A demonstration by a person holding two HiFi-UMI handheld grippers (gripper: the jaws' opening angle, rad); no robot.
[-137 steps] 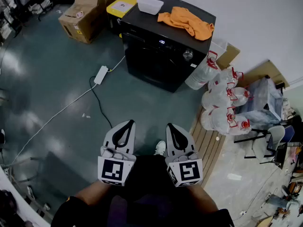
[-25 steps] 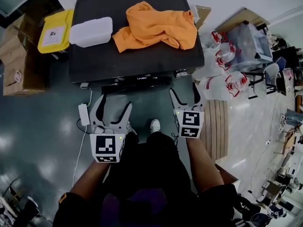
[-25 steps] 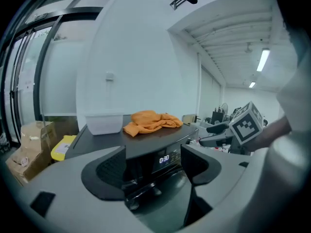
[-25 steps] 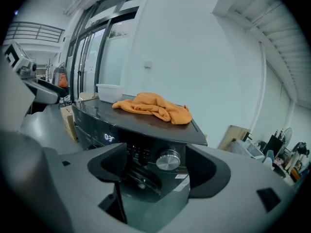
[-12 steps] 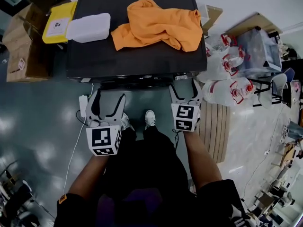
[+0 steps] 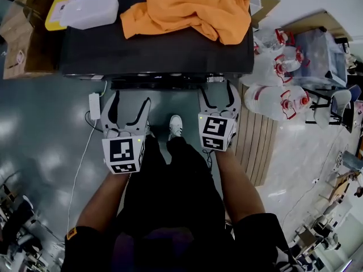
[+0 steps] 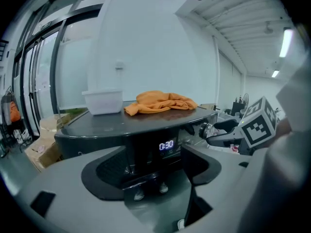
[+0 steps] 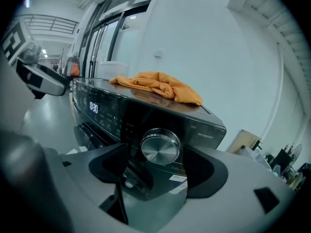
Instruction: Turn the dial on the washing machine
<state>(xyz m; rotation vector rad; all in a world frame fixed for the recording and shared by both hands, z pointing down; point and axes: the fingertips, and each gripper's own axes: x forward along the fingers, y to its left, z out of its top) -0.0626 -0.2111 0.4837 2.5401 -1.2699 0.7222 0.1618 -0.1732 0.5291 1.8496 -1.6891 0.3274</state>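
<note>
This looks like a big work room or store room: a shiny grey floor (image 6: 45, 152), cardboard boxes (image 6: 17, 50), big water jugs (image 6: 272, 103), long ceiling lights (image 7: 287, 41).

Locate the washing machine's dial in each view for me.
Head view: dial, small, at the washing machine front edge, right of centre.
Left gripper view: dial right of centre, right of the lit display.
Right gripper view: dial at centre, close up.
Shared landmark: orange cloth on the machine's top.
</note>
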